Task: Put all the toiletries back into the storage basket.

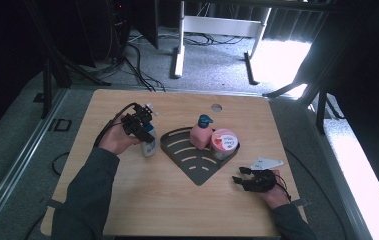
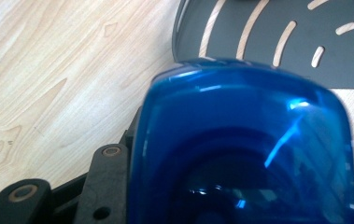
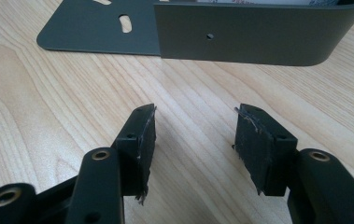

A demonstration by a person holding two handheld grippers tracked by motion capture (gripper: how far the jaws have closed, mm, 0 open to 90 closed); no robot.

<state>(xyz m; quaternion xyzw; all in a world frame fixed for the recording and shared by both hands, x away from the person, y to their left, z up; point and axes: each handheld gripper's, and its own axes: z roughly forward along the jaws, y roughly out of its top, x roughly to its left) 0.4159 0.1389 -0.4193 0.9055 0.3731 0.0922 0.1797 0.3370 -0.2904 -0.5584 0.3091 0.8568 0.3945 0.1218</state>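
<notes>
The bottle (image 1: 149, 141), white with a blue cap, stands on the table (image 1: 142, 210) just off the left edge of the dark slotted tray (image 1: 192, 160), at about nine o'clock from the tray's middle. Its long axis looks close to upright, perhaps leaning a little. The left gripper (image 1: 144, 131) is clamped on it; in the left gripper view the blue cap (image 2: 242, 144) sits between the jaws, with the tray (image 2: 277, 42) lying beyond it at roughly one o'clock.

The likely job is to set this bottle in the tray with the pink pump bottle (image 1: 201, 134) and the round tub (image 1: 223, 142), which stand toward its far side. The coming move turns on this: the tray's open slotted floor lies toward three o'clock from the bottle, so the left hand is far nearer.

The right gripper (image 1: 240, 176) rests at the tray's five o'clock, its jaws apart and holding nothing, pointing at the tray's wall (image 3: 258, 35).
</notes>
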